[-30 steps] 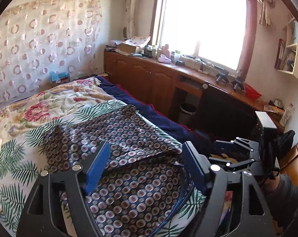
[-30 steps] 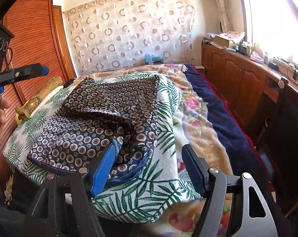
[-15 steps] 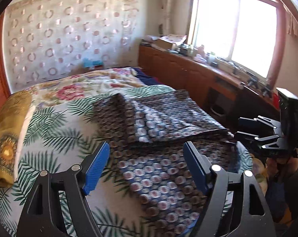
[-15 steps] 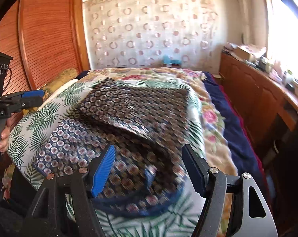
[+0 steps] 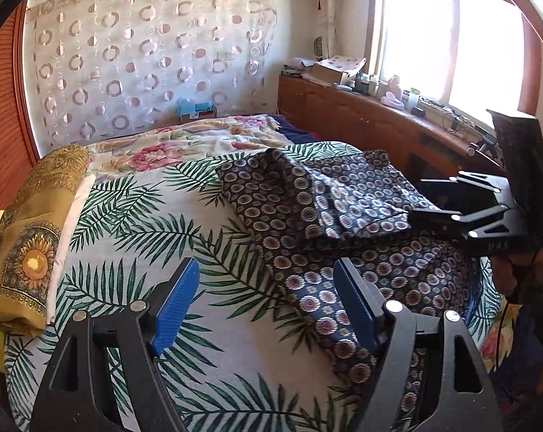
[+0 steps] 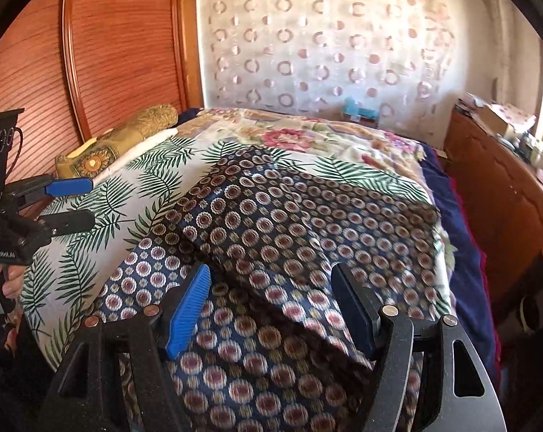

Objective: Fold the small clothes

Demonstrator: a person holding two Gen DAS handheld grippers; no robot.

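Note:
A dark navy garment (image 5: pixel 343 216) with round flower prints lies partly folded on the palm-leaf sheet (image 5: pixel 156 237) of the bed. My left gripper (image 5: pixel 266 306) is open above the garment's left edge, with the sheet under its left pad and cloth under its right. In the right wrist view it shows at the left edge as the left gripper (image 6: pixel 80 203), off the cloth. My right gripper (image 6: pixel 269 306) is open low over the near part of the garment (image 6: pixel 289 223), with nothing pinched. From the left wrist view, the right gripper (image 5: pixel 419 198) reaches in over the garment's right side.
A gold sunflower pillow (image 5: pixel 30 244) lies at the head of the bed by the ribbed wooden panel (image 6: pixel 91 54). A floral quilt (image 5: pixel 185 144) covers the far end. A wooden cabinet (image 5: pixel 361 122) with clutter runs under the window. A blue blanket (image 6: pixel 462 252) hangs off the bed's side.
Both grippers swung left across the bed and stayed open. The left one sank and now sits over the garment's left edge. The right one came over the garment's near part.

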